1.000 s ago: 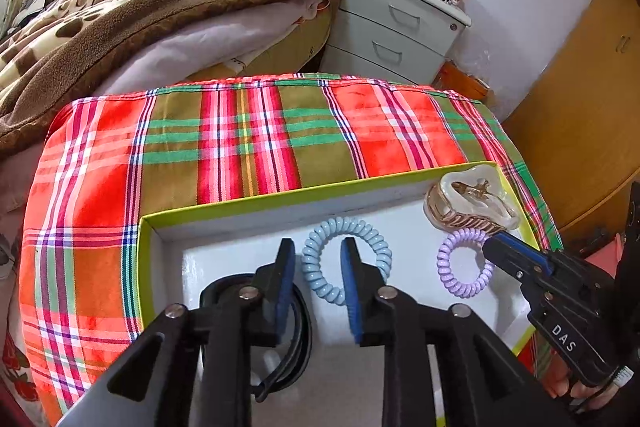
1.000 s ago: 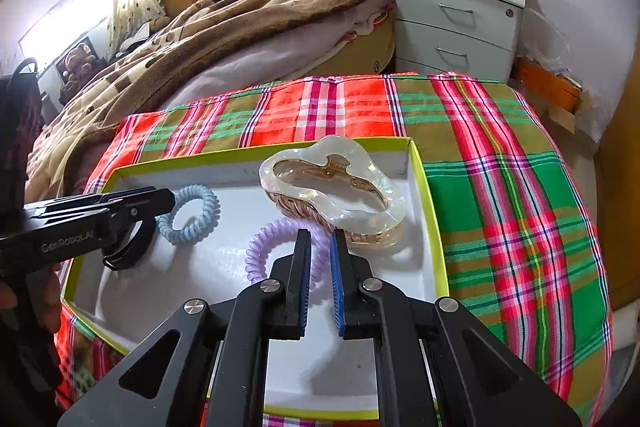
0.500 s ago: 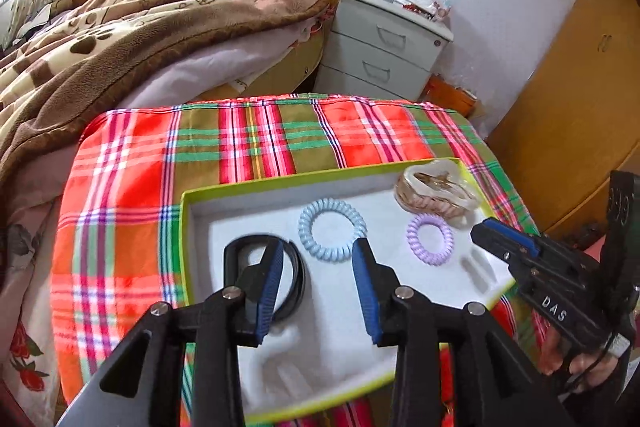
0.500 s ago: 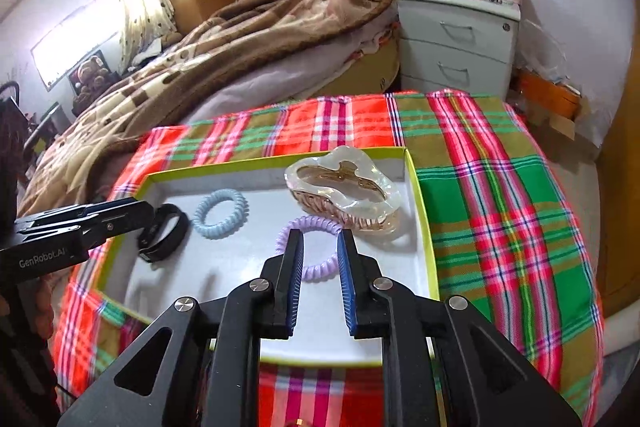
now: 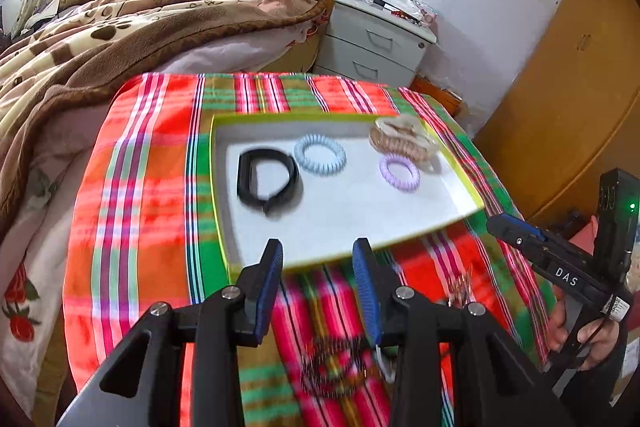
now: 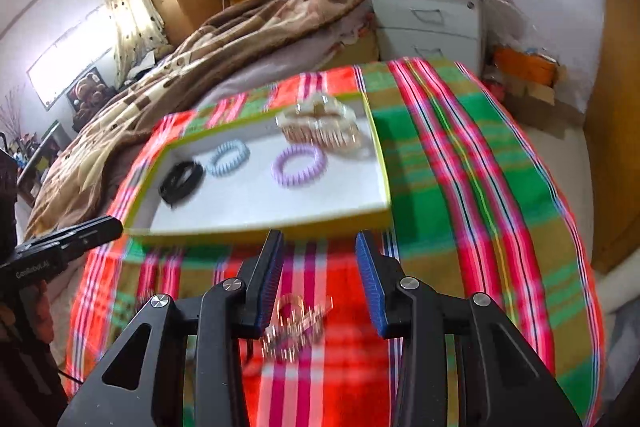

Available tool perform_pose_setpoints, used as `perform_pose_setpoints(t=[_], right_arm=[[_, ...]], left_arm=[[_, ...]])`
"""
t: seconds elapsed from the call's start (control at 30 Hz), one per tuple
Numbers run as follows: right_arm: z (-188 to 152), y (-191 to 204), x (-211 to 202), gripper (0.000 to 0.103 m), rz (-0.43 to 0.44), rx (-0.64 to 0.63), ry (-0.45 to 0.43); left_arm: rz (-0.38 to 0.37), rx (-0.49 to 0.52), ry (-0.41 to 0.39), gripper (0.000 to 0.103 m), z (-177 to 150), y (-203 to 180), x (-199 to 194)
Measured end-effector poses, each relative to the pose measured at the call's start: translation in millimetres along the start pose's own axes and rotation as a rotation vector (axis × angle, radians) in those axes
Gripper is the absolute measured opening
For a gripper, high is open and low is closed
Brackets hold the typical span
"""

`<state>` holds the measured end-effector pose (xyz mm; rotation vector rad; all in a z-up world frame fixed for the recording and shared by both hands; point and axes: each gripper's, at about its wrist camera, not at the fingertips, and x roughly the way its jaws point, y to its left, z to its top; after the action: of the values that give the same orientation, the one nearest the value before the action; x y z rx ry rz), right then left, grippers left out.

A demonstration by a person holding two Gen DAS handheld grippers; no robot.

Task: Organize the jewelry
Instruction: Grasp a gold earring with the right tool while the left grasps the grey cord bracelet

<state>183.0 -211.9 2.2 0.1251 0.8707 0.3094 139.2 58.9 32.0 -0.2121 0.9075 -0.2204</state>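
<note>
Left wrist view. The surface (image 5: 132, 187) is covered with a red, green and orange plaid cloth. On it, toward twelve o'clock, lies a shallow white tray with a lime-green rim (image 5: 216, 163). Inside the tray: a black band bracelet (image 5: 266, 183) at nine o'clock, a pale blue spiral hair tie (image 5: 320, 155) just beside it, a lilac spiral hair tie (image 5: 399, 172) at three o'clock, and a translucent beige claw hair clip (image 5: 404, 139) at the two o'clock corner. The left tool (image 5: 318, 279) stands wide, nothing between its blue pads, over the near tray edge. A dark beaded ring (image 5: 332, 367), blurred, lies on the cloth at six o'clock. The right tool (image 5: 516, 233) enters at four o'clock, held by a hand (image 5: 592, 343). Beyond: a bed with a brown paw-print blanket (image 5: 132, 27) at ten o'clock, a grey-white drawer cabinet (image 5: 376, 43) at one o'clock, an orange wooden wardrobe (image 5: 568, 99) at three o'clock.

Right wrist view. The right tool's jaws are opening, already wide, nothing gripped. A small gold-toned metal clip (image 6: 296, 323), blurred, lies on the cloth below them. The tray sits at eleven o'clock. A curtained window (image 6: 80, 59) shows at nine o'clock.
</note>
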Motion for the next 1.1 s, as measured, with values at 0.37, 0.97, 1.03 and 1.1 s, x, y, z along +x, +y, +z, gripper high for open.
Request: perform_pose_setpoints(t=[0.37,0.97,1.03,1.1], right_arm=[[-33,10,7,0.038,-0.011,0.048,0.057],[-50,21,6,0.004,-0.12,-0.045,0.061],[-50,19,3,0.004,-0.118,-0.045,0.056],[-50,15,-1,0.004,-0.11,-0.036,0.047]], left_arm=[[-0.007,-0.018,0.034,0.038,-40,2,-2],[-0.024,-0.012,0.049,0.038,-57,-5,-7],[-0.025,-0.007,0.05,0.038,-58,-8,-7],[-0.03,0.0,0.054,0.038,-58,-11,-6]])
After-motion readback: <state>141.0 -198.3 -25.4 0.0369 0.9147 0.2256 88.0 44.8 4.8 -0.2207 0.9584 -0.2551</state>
